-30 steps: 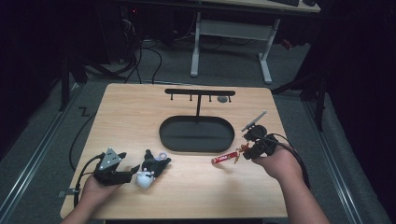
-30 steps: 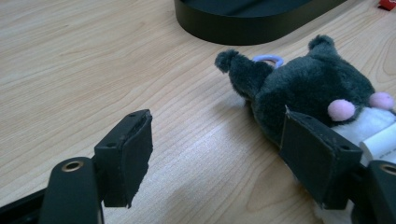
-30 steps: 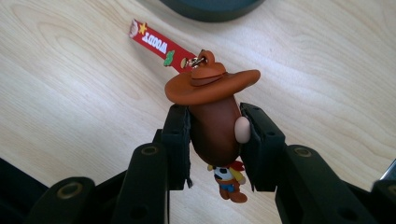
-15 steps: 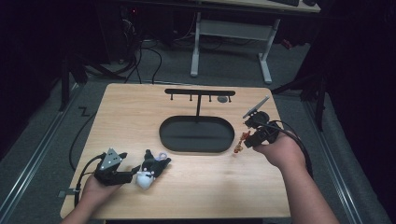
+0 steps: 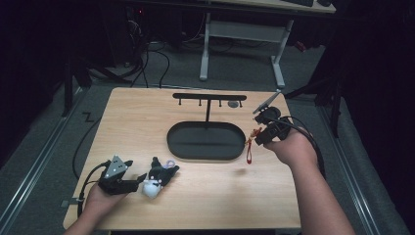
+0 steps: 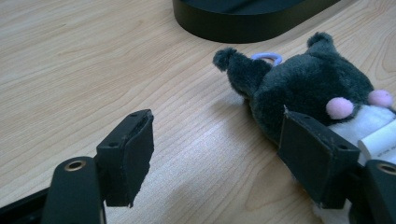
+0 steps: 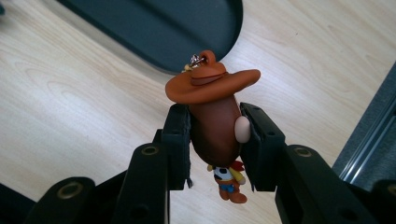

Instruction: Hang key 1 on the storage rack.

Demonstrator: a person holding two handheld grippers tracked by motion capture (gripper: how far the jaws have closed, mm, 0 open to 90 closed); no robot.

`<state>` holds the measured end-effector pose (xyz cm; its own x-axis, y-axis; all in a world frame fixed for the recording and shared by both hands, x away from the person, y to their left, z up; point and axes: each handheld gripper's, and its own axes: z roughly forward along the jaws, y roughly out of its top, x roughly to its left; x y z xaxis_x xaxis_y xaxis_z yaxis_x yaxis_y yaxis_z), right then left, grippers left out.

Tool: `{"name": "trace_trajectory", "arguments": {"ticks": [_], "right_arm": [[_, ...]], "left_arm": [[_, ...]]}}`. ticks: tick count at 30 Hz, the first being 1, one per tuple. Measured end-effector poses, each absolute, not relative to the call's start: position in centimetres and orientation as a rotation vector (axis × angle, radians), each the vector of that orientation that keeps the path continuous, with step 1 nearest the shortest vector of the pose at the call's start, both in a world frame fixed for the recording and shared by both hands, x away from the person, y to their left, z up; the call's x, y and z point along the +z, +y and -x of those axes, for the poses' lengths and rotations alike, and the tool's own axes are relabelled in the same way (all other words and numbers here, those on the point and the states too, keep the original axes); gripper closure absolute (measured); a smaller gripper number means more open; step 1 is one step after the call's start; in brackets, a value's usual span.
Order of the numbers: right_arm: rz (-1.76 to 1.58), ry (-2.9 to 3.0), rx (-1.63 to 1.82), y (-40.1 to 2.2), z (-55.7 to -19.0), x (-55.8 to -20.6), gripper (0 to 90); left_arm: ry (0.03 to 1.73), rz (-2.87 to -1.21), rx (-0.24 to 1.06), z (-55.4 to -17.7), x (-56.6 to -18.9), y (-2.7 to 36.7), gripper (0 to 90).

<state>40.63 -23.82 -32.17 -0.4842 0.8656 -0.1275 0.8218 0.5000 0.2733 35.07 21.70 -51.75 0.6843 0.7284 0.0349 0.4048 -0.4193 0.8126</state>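
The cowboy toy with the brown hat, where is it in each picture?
High view: the cowboy toy hangs from the right gripper, just right of the black oval tray.
Left gripper view: not in it.
Right gripper view: centre, the cowboy toy is clamped between the two jaws.
Shared landmark: the black oval tray.

Pale matt wood-grain table point(image 5: 274, 196), fuzzy plush toy point(image 6: 308, 88), smooth glossy figurine point(image 7: 215, 121)
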Motion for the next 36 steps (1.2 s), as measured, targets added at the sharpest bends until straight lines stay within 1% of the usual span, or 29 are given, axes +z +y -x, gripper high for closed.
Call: {"name": "trace_trajectory", "arguments": {"ticks": [10, 31, 36], "right_arm": [[-1.433, 2.476, 0.268, -23.5, -42.3, -30.9, 65.8], [-1.509, 2.463, 0.290, -23.3, -45.3, -30.3, 65.8], [-1.525, 2.440, 0.280, -22.9, -45.9, -29.6, 65.8]], "left_arm": [[0.867, -2.068, 0.488, -35.1, -51.8, 21.7, 26.7], [0.870, -2.066, 0.485, -35.1, -51.9, 21.8, 27.2], [0.870, -2.066, 0.488, -35.2, -51.9, 21.8, 27.3]]}}
